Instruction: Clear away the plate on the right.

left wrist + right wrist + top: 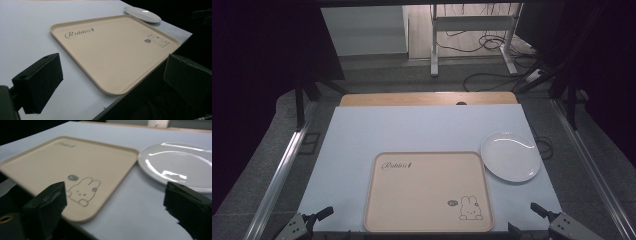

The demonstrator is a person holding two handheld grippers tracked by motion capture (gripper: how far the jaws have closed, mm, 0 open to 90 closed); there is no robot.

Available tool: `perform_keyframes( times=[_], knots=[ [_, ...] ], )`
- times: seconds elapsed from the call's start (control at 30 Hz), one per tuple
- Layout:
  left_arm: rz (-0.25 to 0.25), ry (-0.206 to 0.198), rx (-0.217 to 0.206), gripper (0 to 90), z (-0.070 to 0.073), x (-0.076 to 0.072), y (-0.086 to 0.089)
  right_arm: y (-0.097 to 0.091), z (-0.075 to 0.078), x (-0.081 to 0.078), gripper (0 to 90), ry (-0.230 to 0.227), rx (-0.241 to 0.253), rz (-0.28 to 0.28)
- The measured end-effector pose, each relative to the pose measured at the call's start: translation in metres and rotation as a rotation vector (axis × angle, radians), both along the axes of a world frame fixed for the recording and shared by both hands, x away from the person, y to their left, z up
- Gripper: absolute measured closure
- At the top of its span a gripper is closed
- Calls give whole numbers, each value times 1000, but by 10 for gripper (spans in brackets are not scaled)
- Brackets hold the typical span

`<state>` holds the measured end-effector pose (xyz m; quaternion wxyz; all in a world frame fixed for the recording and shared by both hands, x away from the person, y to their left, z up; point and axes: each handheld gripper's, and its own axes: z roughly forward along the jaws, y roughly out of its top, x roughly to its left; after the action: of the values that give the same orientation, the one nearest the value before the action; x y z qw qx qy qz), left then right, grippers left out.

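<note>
Here, at the near edge of the table, both tools hung empty. The left gripper (319, 216) sat at the near left corner with its jaws spread wide, nothing between them. The right gripper (523, 220) sat at the near right corner, its jaws likewise standing far apart and gripping nothing.

Between them, flush with the near edge of the pale blue table mat (362, 135), lay the beige tray (427, 192). It was a shallow rectangle with rounded corners and a low raised rim, matte and probably plastic, its long axis running left to right. A script word was printed at its far left and a small rabbit drawing (82, 191) at its near right.

Just beyond the tray's far right corner rested the white plate (510, 155), round, glossy, with a shallow dished rim, almost touching the tray; whether they met I could not tell. The plate lay forward and slightly left of the right gripper, clearly nearer to it than to the left one. In the right gripper view the plate (177, 165) sat ahead toward the right jaw, so the right hand looked the likelier one to reach it.

Farther off, a strip of bare wooden tabletop (427, 98) showed past the mat.
</note>
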<state>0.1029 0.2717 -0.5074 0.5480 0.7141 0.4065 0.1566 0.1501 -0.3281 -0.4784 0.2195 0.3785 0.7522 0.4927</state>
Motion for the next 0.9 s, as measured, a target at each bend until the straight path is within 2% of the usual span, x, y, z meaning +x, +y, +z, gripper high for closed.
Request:
perform_keyframes(
  times=[0.07, 0.13, 0.27, 0.57, 0.9],
  knots=[
    [0, -1, 0, 16, 0, 0, 0, 3, 0, 0, 23, -4, -9, 8],
    [0, 1, -2, 16, 0, 0, 0, 10, -1, 0, 0, -41, -40, 31],
    [-6, 1, -2, 17, 0, 1, 0, 14, -1, -2, 0, -64, -53, 39],
    [-11, 3, 2, 17, 0, 1, 0, 12, -2, -1, 0, -61, -53, 26],
    [-13, 4, 5, 18, 0, 1, 0, 15, -2, 0, 0, -76, -95, 15]
  ],
)
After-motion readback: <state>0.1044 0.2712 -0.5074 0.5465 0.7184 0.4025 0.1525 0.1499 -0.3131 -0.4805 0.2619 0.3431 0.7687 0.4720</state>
